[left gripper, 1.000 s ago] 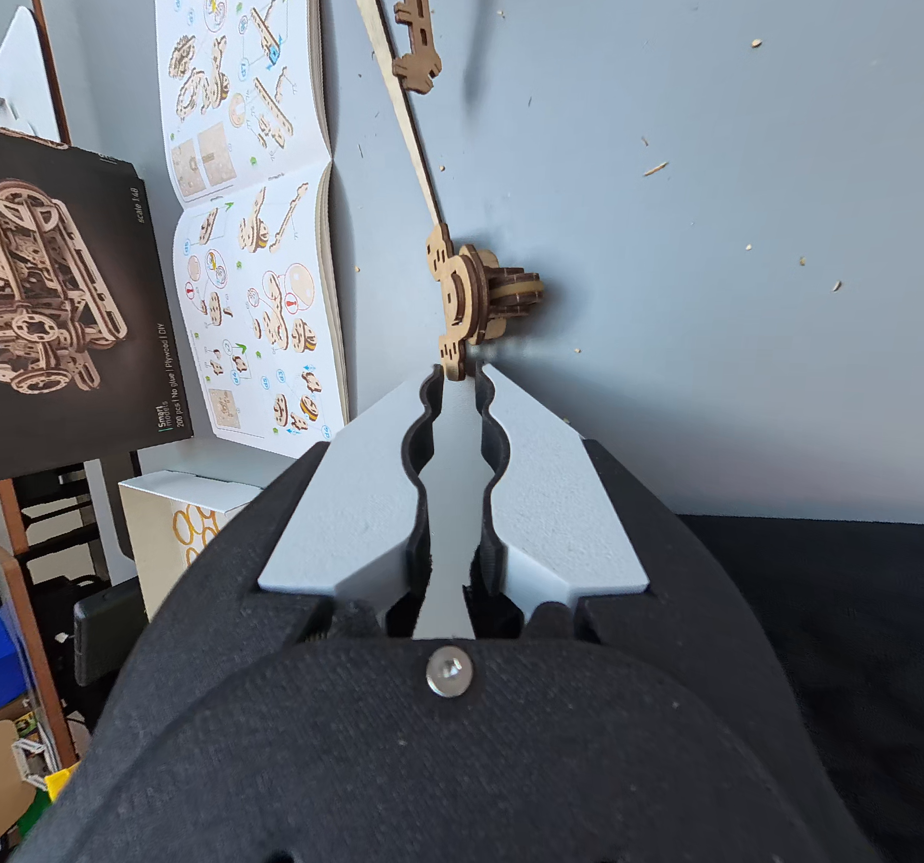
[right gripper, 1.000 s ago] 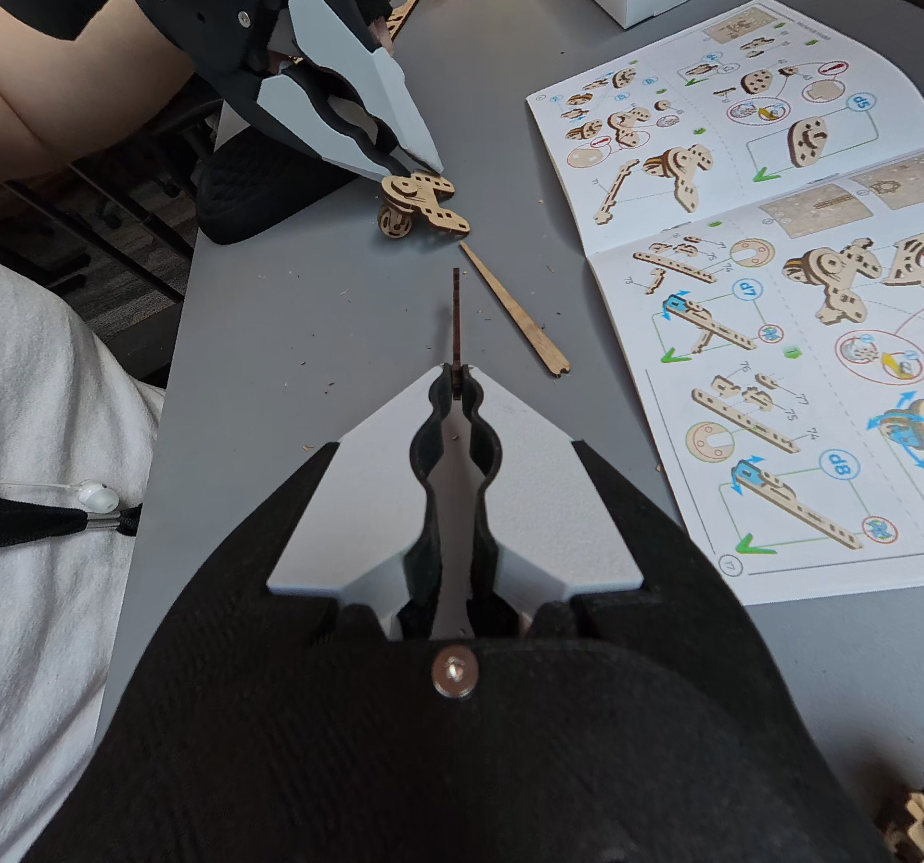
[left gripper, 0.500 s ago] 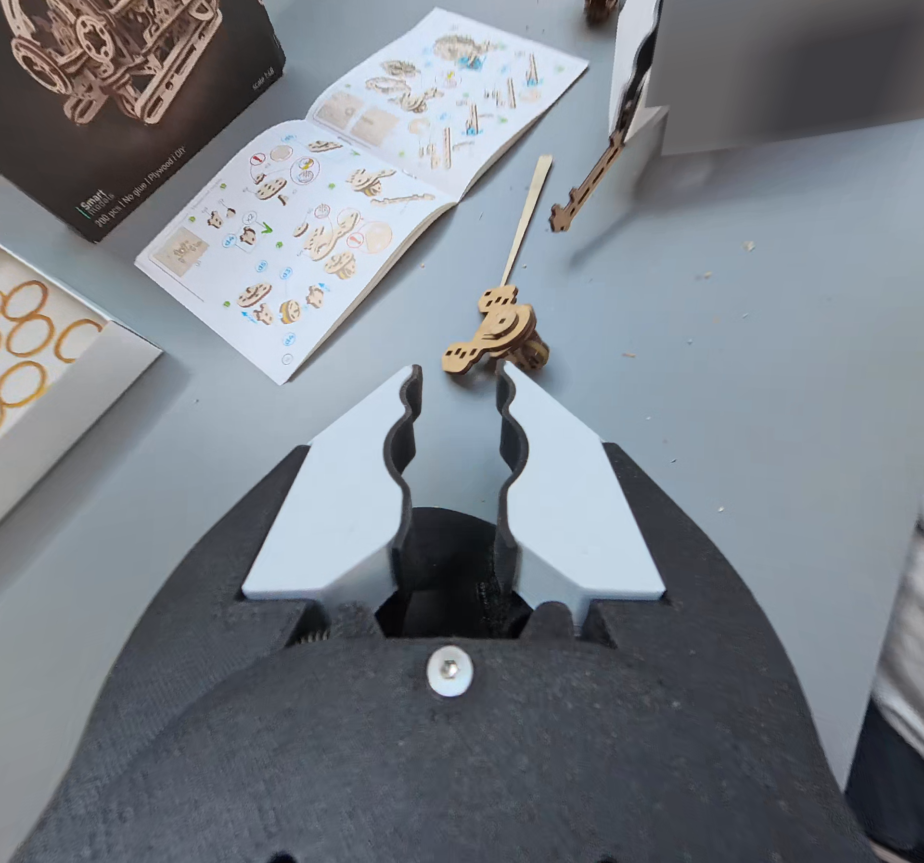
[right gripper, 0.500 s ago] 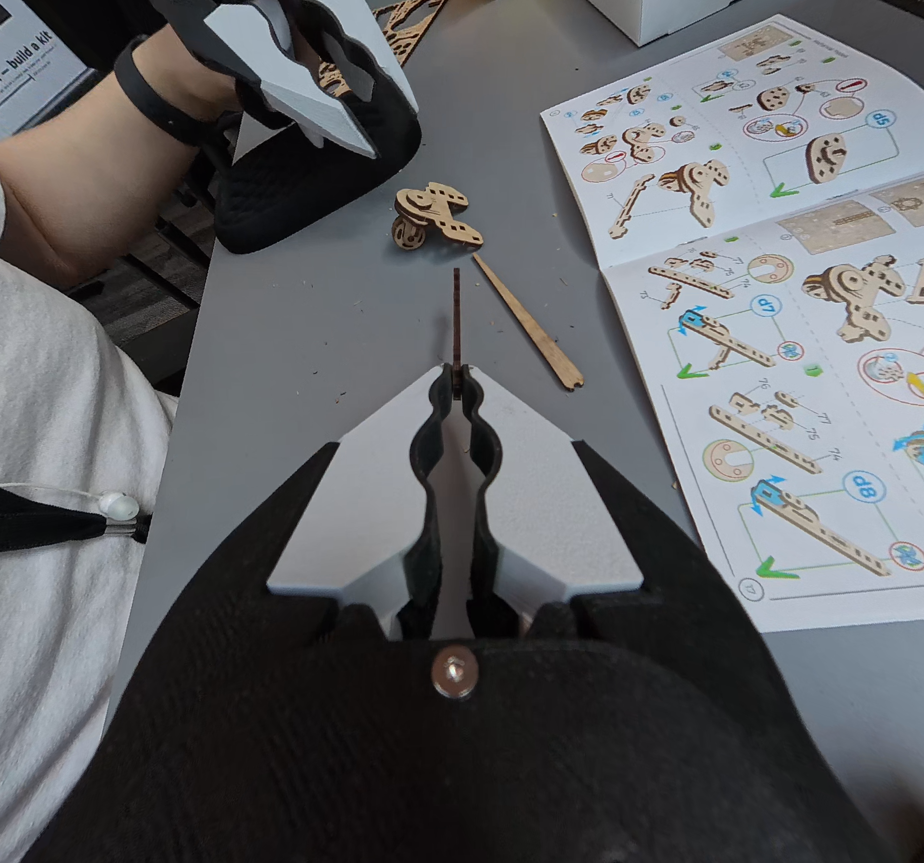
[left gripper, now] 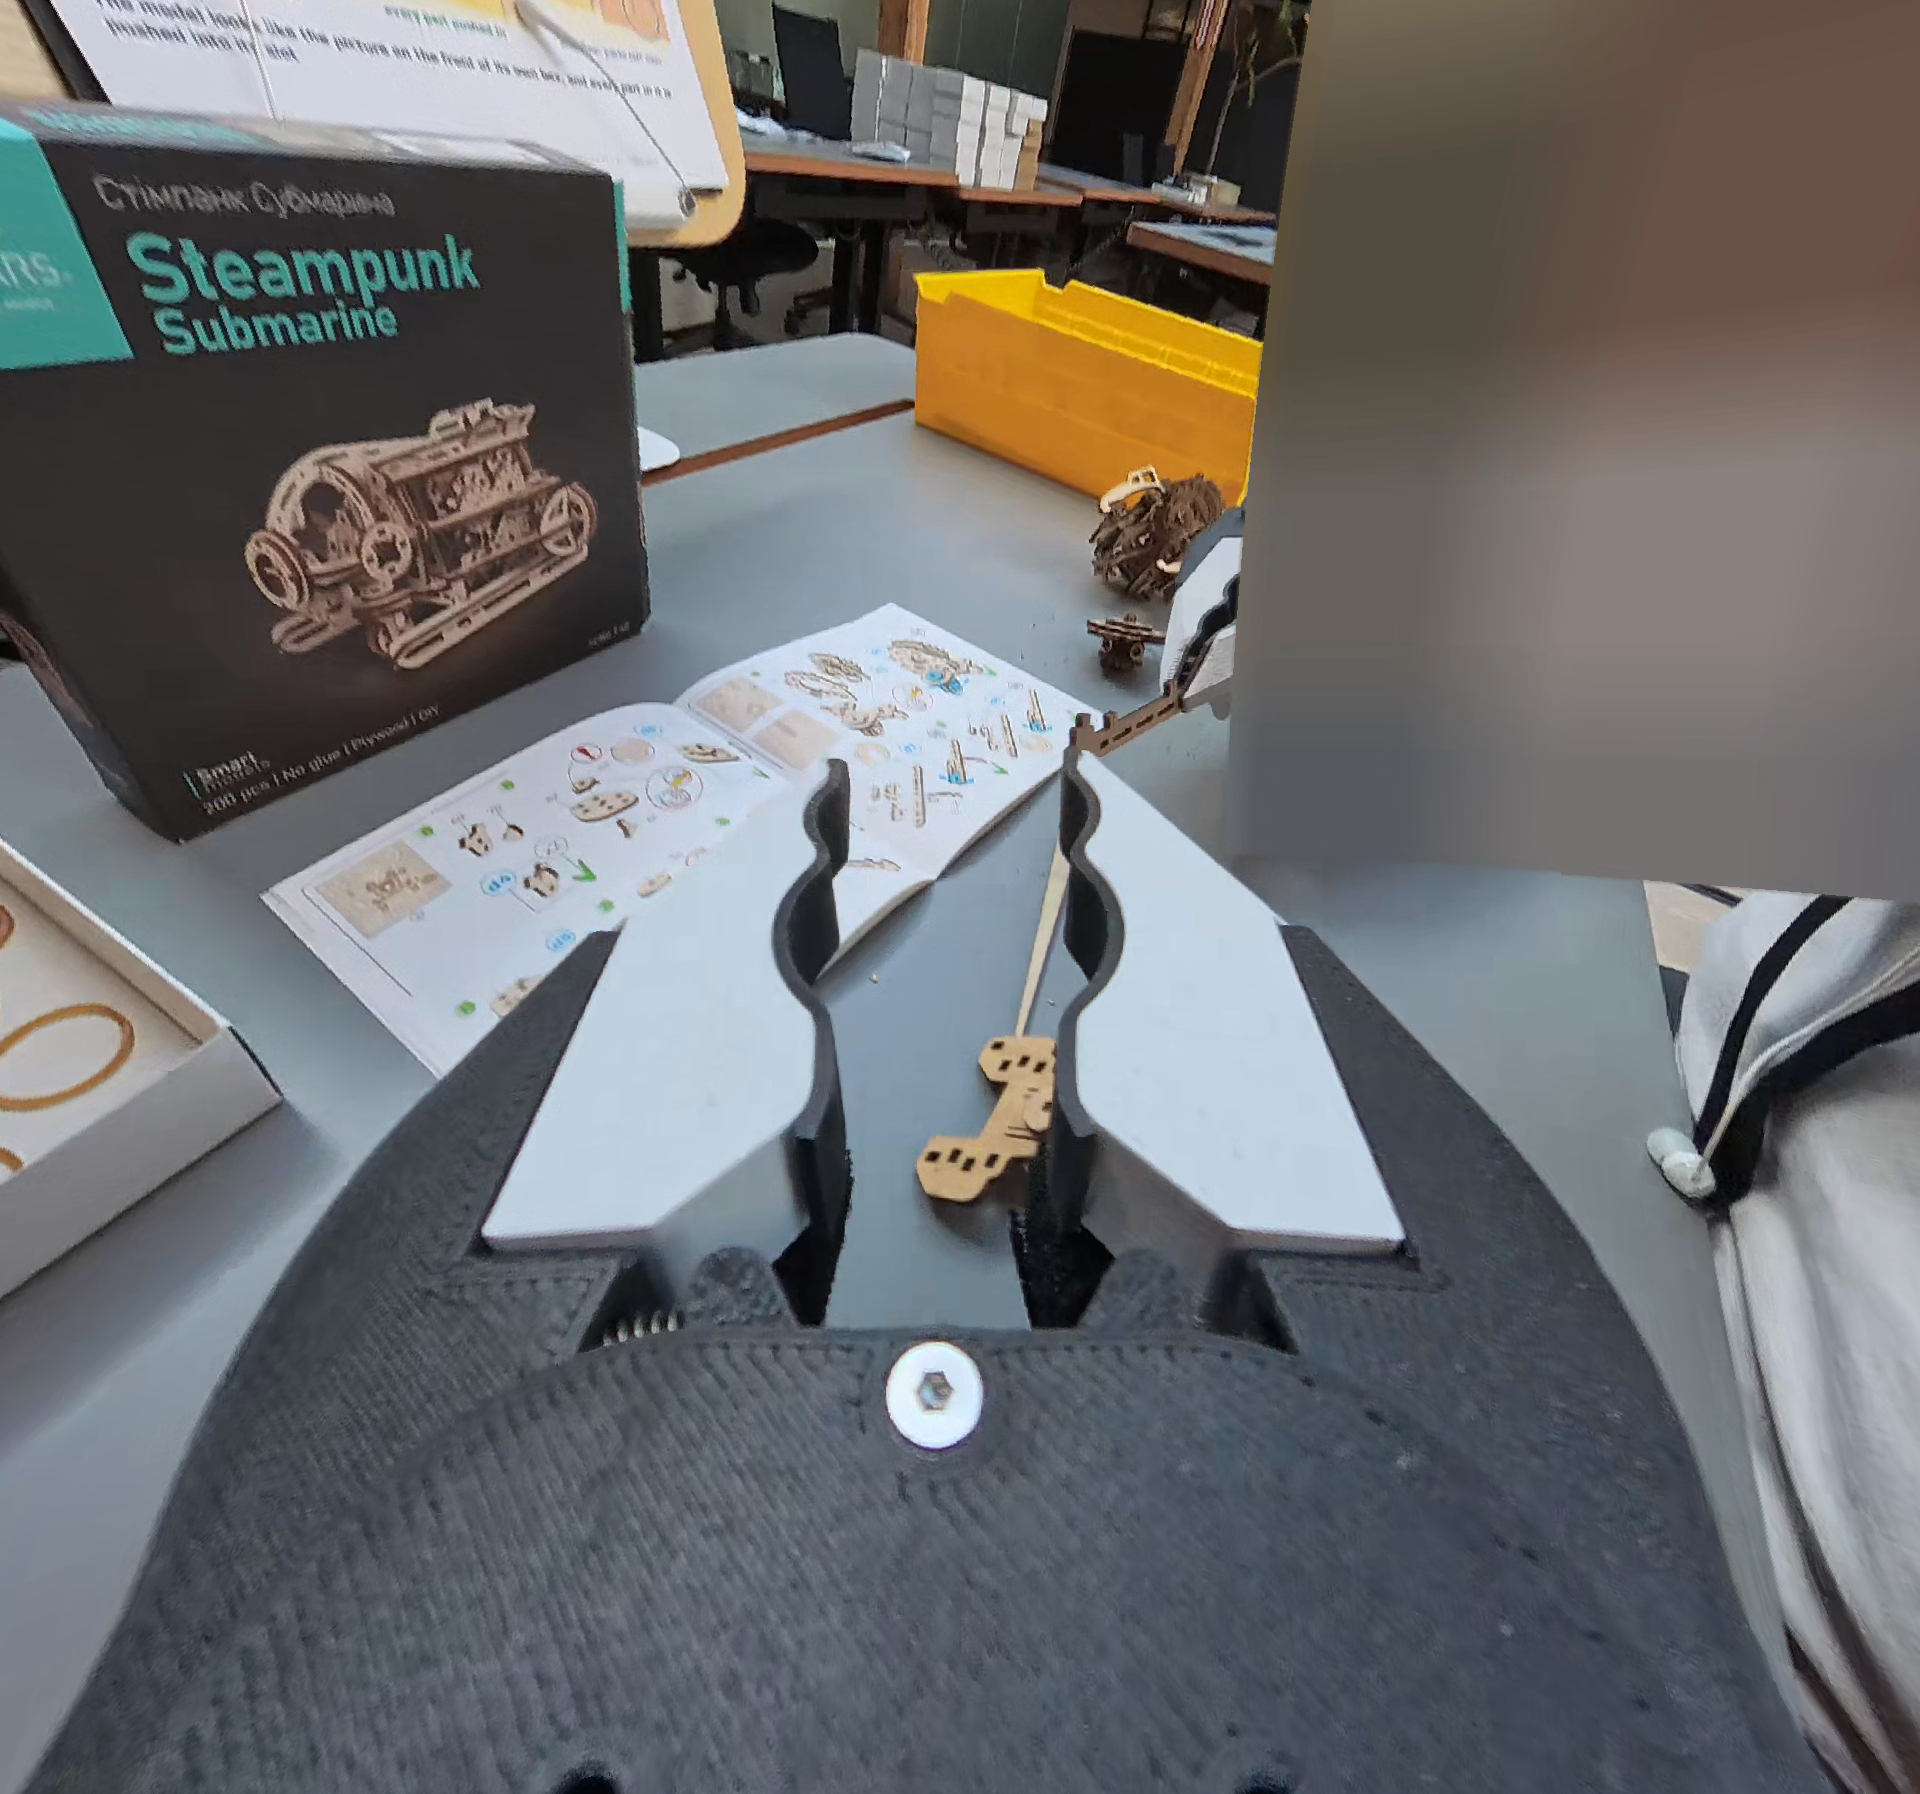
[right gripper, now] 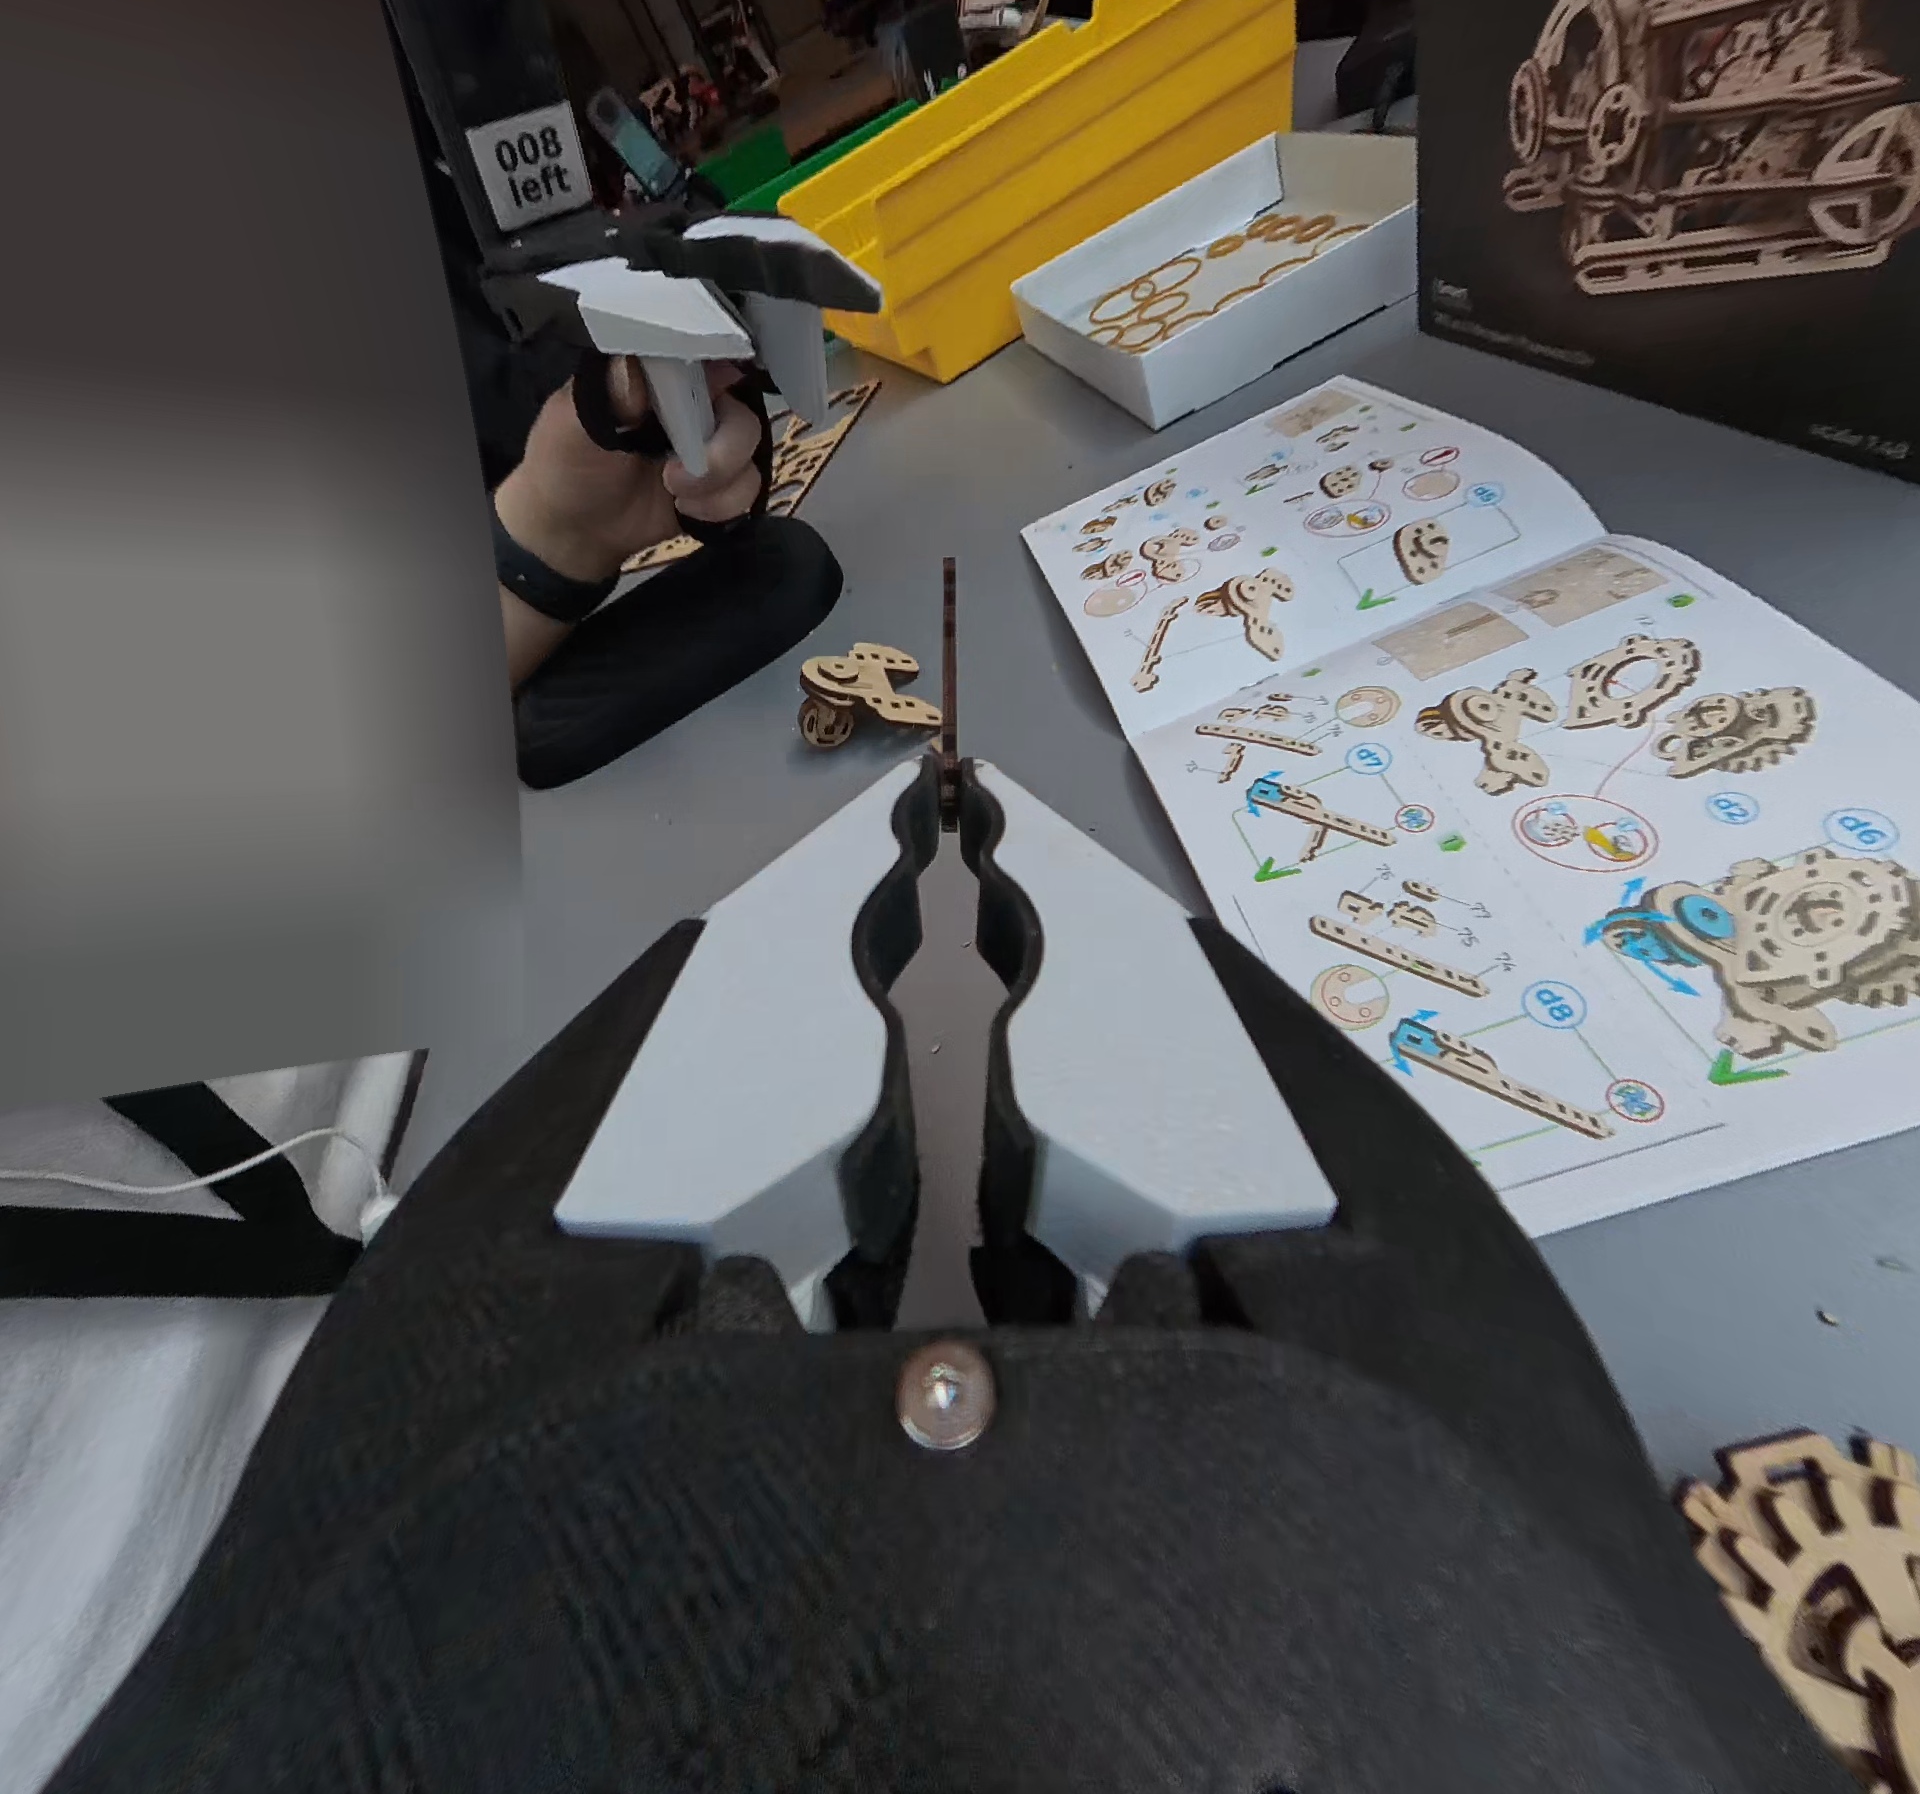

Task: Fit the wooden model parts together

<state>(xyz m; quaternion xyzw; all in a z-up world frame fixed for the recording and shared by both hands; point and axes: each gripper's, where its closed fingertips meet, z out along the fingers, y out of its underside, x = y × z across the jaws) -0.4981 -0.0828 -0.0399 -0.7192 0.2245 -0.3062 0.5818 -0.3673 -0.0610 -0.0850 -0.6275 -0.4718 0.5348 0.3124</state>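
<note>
Wooden crank piece [left gripper: 987,1121] lies below the spread left hand-held gripper [left gripper: 951,788].

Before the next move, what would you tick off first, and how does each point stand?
1. Right gripper shut on the thin dark notched wooden strip: ok.
2. Strip held upright and clear of the table: ok.
3. Left gripper open, holding nothing: ok.
4. Small pale wooden wheel-and-arm assembly lying free on the grey table, within reach: ok.
5. Thin pale wooden stick on the table beside the assembly; whether it touches it: cannot tell.
6. Open white instruction booklet lying flat, clear of the parts: ok.
7. Which slot in the assembly takes the strip: cannot tell.
</note>
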